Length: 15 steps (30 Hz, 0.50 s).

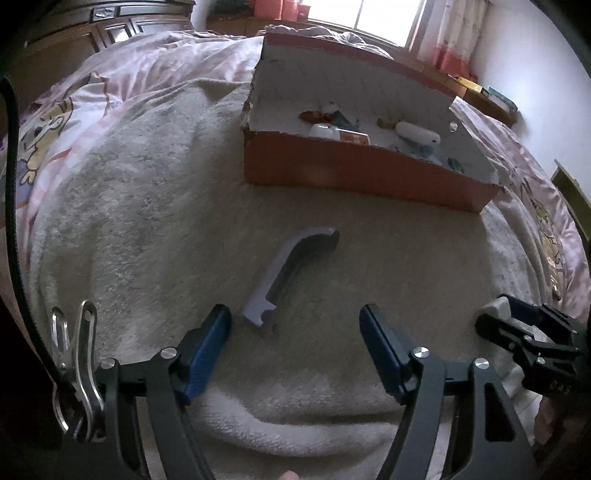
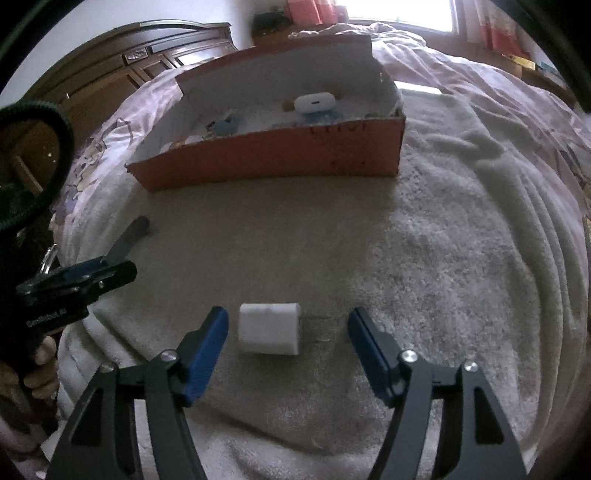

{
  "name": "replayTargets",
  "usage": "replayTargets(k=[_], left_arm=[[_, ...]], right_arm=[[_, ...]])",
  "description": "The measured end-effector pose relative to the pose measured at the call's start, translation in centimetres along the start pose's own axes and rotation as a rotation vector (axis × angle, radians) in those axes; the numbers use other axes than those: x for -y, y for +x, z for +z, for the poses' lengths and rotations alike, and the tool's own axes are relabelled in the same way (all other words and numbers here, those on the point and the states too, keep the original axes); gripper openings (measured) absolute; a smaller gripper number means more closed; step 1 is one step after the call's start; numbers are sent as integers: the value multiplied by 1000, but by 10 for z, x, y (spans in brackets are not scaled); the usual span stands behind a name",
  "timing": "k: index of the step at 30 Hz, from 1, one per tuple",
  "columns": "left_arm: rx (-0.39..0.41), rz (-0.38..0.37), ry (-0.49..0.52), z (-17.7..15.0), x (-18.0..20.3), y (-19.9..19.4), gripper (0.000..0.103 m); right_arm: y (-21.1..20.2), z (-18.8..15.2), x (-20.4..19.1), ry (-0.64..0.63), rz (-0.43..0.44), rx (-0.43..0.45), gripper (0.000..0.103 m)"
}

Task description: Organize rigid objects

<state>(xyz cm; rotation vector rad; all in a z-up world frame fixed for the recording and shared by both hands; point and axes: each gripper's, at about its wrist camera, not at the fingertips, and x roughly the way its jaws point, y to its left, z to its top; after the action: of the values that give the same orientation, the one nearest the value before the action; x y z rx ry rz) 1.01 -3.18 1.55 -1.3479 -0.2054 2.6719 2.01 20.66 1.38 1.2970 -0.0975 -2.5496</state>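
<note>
A grey curved plastic piece [image 1: 286, 275] lies on the cream towel [image 1: 147, 229], its near end just ahead of my open left gripper [image 1: 295, 325], close to the left fingertip. A white plug adapter [image 2: 269, 328] lies on the towel [image 2: 443, 258] between the tips of my open right gripper [image 2: 288, 326], nearer the left pad, touched by neither. Behind both stands an orange cardboard box [image 1: 354, 170] [image 2: 280, 158] with white inside walls, holding a white case [image 2: 314, 102], a white rounded object [image 1: 417, 134] and other small items. Each view catches the other gripper at its edge: the right one [image 1: 524, 332], the left one [image 2: 74, 284].
The towel covers a bed with a pink patterned quilt [image 1: 110, 85]. A dark wooden headboard [image 2: 147, 62] stands behind, with a window [image 1: 365, 14] and curtains beyond. A metal clip [image 1: 77, 354] hangs beside my left gripper. A black cable [image 1: 11, 192] runs down the left edge.
</note>
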Motion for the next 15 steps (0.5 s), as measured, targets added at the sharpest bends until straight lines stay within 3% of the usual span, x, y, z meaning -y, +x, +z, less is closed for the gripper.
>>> replayTargets(k=[2,4,15], left_arm=[[5,-8,-7,-1,-3,-1,72],[6,-2,-6,-1,-4,1,66],[8,111,111,2,-4,1,44]], right_arm=[[-1,-3,0,1,-12,11,66],[-4,-4,1,6,-43,19,48],[3,13,-8,-26,-23,46,46]])
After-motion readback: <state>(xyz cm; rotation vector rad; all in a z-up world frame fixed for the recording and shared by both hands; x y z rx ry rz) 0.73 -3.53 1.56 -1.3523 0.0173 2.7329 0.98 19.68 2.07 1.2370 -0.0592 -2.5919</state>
